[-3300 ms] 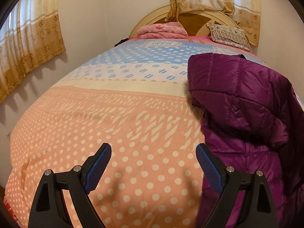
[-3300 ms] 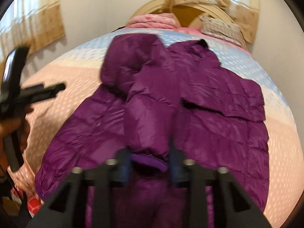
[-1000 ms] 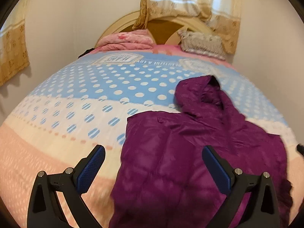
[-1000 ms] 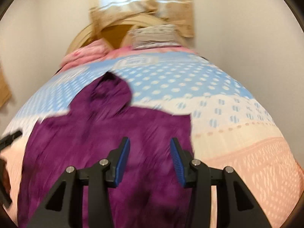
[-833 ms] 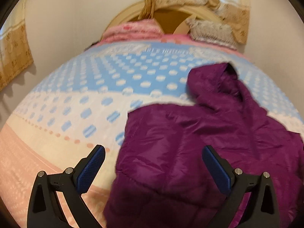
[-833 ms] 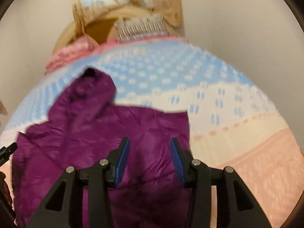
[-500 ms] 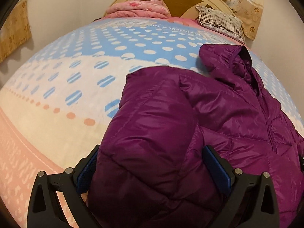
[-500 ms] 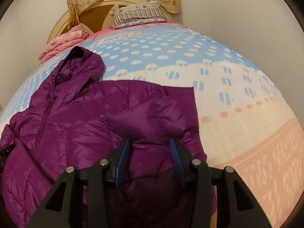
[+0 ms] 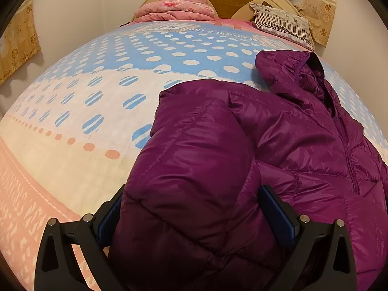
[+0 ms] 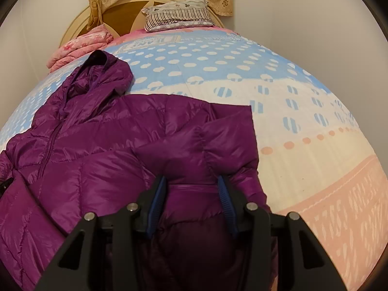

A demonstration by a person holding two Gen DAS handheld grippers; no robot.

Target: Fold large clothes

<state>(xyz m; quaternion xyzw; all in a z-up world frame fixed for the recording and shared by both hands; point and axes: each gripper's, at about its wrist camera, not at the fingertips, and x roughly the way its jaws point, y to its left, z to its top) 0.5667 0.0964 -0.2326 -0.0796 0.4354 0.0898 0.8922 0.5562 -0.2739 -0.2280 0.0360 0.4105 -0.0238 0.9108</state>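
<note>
Left wrist: jacket (image 9: 242, 145) btwn gripper (image 9: 194, 215) fingers.

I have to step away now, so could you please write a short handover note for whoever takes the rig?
Left gripper: jaws wide, jacket sleeve bulk between them; grip not confirmed.
Right gripper: jaws narrower, around a bunched sleeve; whether it pinches is unclear.
Jacket lies front up on the bed, zipped, hood toward the headboard.
Done: jacket spread, both sleeves look folded in.
Left: fold the body up, tuck the hood.
</note>
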